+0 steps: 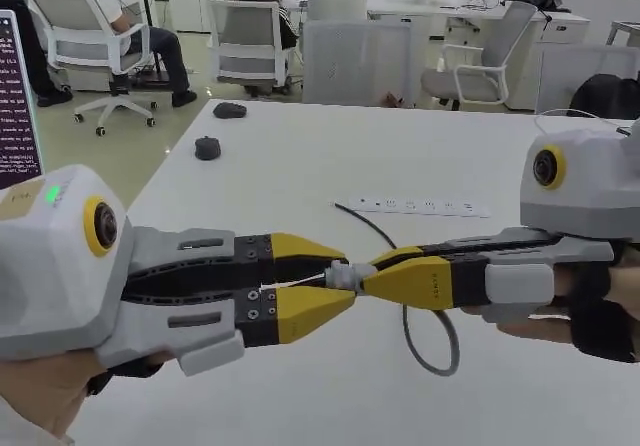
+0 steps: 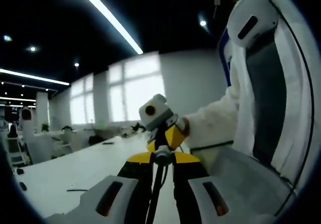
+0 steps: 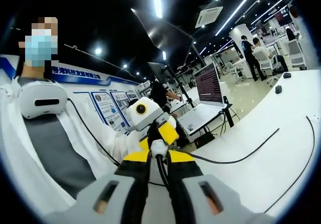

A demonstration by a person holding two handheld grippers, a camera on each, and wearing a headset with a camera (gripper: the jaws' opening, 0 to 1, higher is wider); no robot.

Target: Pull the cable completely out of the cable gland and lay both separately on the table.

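Observation:
Both grippers meet tip to tip above the white table [image 1: 300,166]. My left gripper [image 1: 346,278] comes in from the left, its yellow jaws shut on the small grey cable gland [image 1: 343,276]. My right gripper [image 1: 373,270] comes in from the right and is shut on the dark cable [image 1: 438,351] right beside the gland. Below the right gripper the cable hangs in a loop, then runs back across the table. In the left gripper view the gland [image 2: 163,155] sits at my left gripper [image 2: 163,159]. In the right gripper view the gland [image 3: 159,147] sits just past my right gripper [image 3: 159,157], and the cable [image 3: 235,159] trails off to the right.
A white power strip [image 1: 420,207] lies on the table behind the grippers. Farther back are a black mouse [image 1: 229,110] and a round black object [image 1: 207,147]. A laptop screen [image 1: 15,106] stands at the left edge. Office chairs with seated people are beyond the table.

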